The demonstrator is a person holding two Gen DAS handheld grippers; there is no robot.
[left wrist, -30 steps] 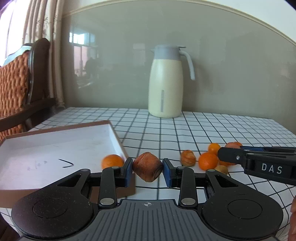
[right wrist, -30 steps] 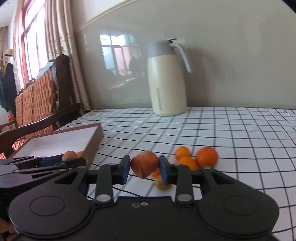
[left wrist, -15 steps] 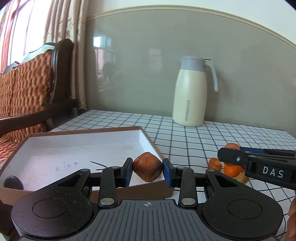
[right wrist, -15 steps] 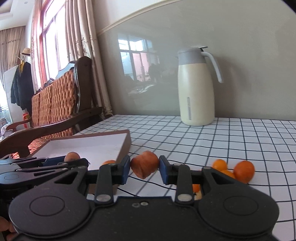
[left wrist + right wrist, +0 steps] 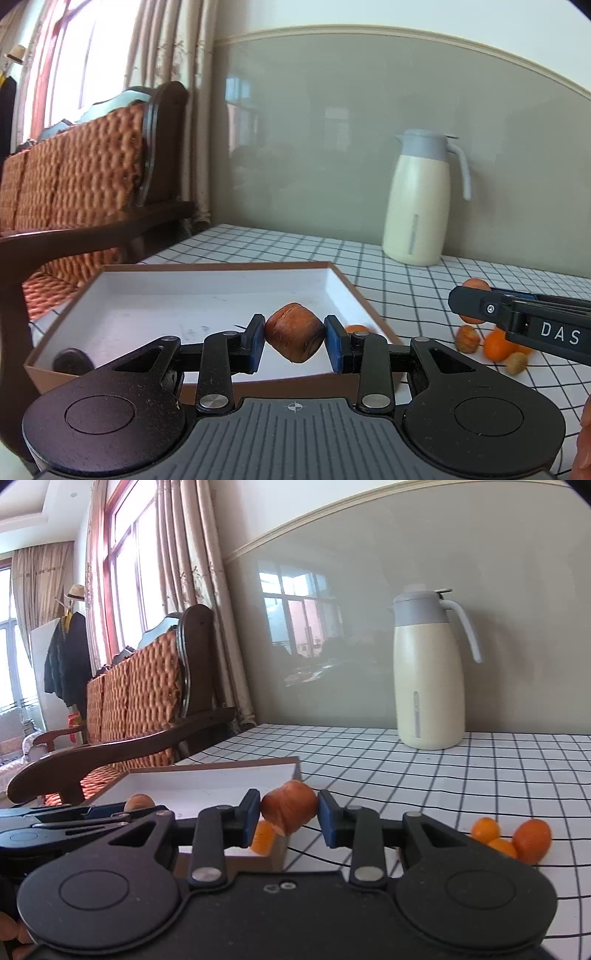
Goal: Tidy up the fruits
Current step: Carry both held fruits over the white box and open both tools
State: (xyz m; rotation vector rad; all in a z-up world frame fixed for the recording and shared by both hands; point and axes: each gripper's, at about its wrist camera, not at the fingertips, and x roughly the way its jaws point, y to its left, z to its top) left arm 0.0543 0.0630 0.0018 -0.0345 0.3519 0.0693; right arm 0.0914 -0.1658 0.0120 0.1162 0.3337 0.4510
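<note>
Left gripper (image 5: 294, 338) clamps a brown fruit (image 5: 294, 332) over the white tray (image 5: 192, 295). Right gripper (image 5: 288, 818), marked "DAS", clamps a reddish-orange fruit (image 5: 290, 809) beside the tray's corner.

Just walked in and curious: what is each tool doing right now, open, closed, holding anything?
Left tool: closed on a brown fruit.
Right tool: closed on an orange-brown fruit.

Box (image 5: 110, 295) left on table (image 5: 406, 288); jug (image 5: 421, 206) behind; fruits (image 5: 495, 343) right.
</note>
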